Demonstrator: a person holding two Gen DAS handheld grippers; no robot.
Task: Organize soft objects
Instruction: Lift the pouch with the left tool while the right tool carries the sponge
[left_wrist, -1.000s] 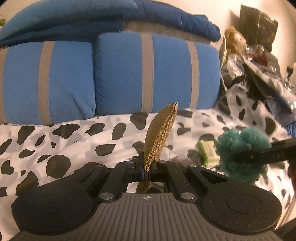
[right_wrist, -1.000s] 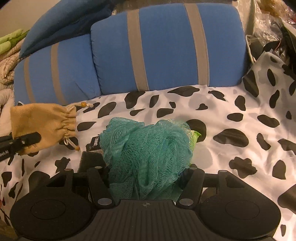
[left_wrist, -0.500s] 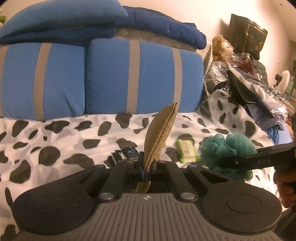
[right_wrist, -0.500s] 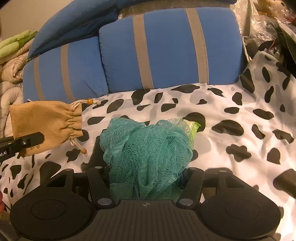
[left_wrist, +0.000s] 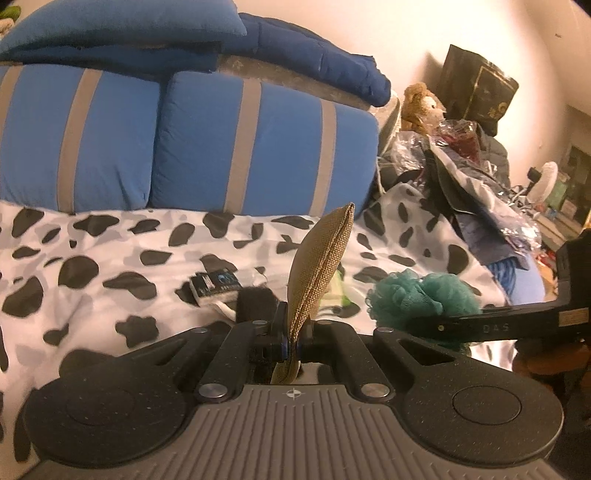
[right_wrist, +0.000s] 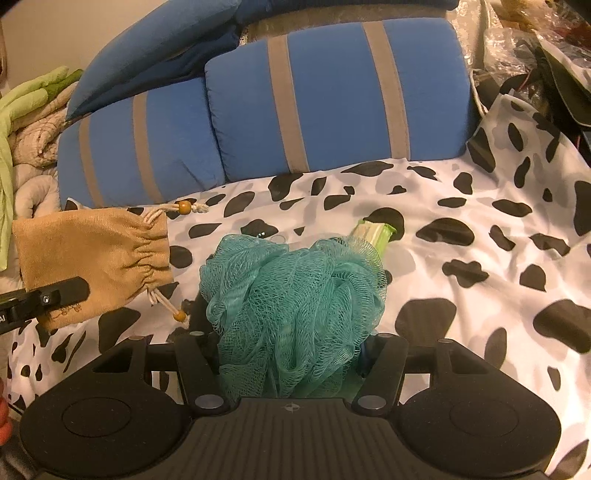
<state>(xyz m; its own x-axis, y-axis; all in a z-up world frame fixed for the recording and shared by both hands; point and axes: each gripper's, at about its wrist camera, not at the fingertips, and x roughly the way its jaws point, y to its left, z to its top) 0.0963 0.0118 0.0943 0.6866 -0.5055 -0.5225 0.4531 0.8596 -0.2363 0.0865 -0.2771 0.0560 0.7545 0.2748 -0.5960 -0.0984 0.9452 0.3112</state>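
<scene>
My left gripper (left_wrist: 291, 341) is shut on a tan drawstring pouch (left_wrist: 319, 266) and holds it edge-on above the cow-print bedspread (left_wrist: 110, 266). The pouch also shows in the right wrist view (right_wrist: 92, 258), at the left, with beaded cords. My right gripper (right_wrist: 291, 354) is shut on a teal mesh bath pouf (right_wrist: 295, 295), lifted over the bed. The pouf also shows in the left wrist view (left_wrist: 421, 299), at the right. A green sponge (right_wrist: 373, 232) lies on the bedspread behind the pouf.
Two blue pillows with grey stripes (left_wrist: 251, 147) stand along the back, with dark blue bedding (left_wrist: 314, 55) on top. A small dark box (left_wrist: 216, 286) lies on the bedspread. A teddy bear (left_wrist: 421, 107) and cluttered bags sit at the right. Green and beige blankets (right_wrist: 26, 122) lie left.
Both grippers have drawn back and up from the bed with their objects still held. The dark box and green sponge have come into view below them.
</scene>
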